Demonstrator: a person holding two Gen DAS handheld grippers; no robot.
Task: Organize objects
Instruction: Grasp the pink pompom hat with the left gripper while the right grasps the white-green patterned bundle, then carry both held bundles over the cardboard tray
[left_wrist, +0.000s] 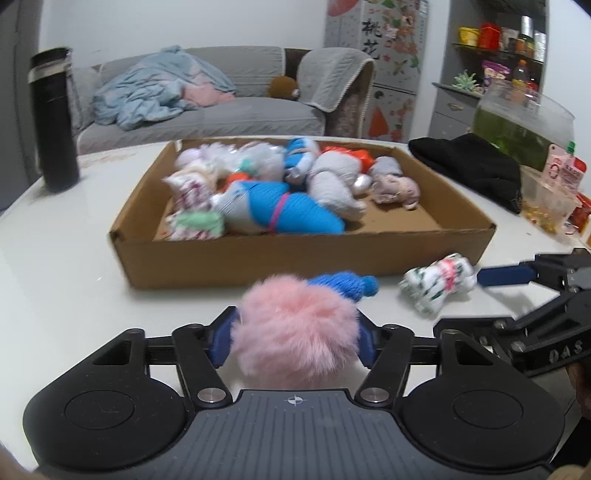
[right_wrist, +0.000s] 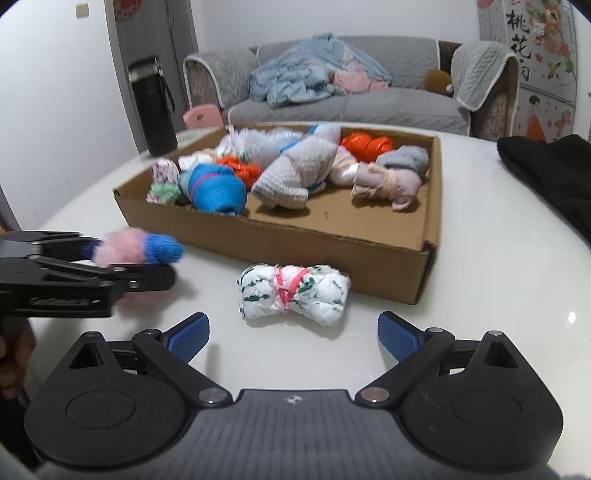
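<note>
A pink fluffy bundle with a blue knitted end (left_wrist: 295, 332) sits between the blue pads of my left gripper (left_wrist: 295, 334), which is shut on it just above the white table. From the right wrist, that gripper (right_wrist: 129, 260) and the pink bundle (right_wrist: 122, 247) show at the left. A white bundle with green print and a pink band (right_wrist: 293, 293) lies on the table in front of the cardboard box (right_wrist: 295, 243). My right gripper (right_wrist: 293, 328) stands open just short of it, with nothing between its fingers. The box (left_wrist: 295, 258) holds several rolled cloth bundles.
A black flask (left_wrist: 55, 122) stands at the table's far left. A black cloth (left_wrist: 469, 166), a glass jar of green liquid (left_wrist: 517, 122) and a plastic tub of snacks (left_wrist: 543, 199) crowd the right side. A grey sofa (left_wrist: 207, 110) stands behind the table.
</note>
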